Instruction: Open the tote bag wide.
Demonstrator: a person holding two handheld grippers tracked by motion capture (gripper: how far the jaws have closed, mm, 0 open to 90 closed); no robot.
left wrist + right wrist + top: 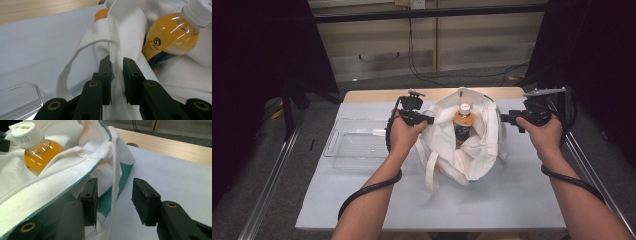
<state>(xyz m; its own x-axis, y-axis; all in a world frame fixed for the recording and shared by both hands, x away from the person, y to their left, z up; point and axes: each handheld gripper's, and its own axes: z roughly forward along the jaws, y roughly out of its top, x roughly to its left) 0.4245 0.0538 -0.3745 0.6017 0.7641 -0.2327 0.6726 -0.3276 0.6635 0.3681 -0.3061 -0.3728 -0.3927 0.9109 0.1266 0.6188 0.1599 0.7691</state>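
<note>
Left gripper view shows your left tongs (pixel 117 82) pinched narrow on the rim hem of the white tote bag (pixel 125 32), with the fabric caught between the two black jaws. One of the bag's carry straps (pixel 75 60) loops out to the left of the jaws. Just past the hem, an orange drink bottle (pixel 170 35) with a white cap leans inside the bag, its dark label facing you.

In the right gripper view, your right tongs (pixel 113 202) stand wide. The bag's opposite rim, edged in green, lies against the left jaw, while the right jaw hangs clear over the tabletop (pixel 175 175); a strap edge runs down between the jaws. You cannot say from here whether anything is truly gripped, but the jaws are plainly apart. The bottle's cap shows at the upper left, inside the bag.

From the high view, your left hand (pixel 404 132) holds its tool at the bag's left rim and your right hand (pixel 542 132) holds its tool just beside the right rim. The bag sits mid-tabletop with its mouth spread and the bottle upright in it. A clear plastic tray (pixel 354 145) lies to the left of the bag, near your left forearm.
</note>
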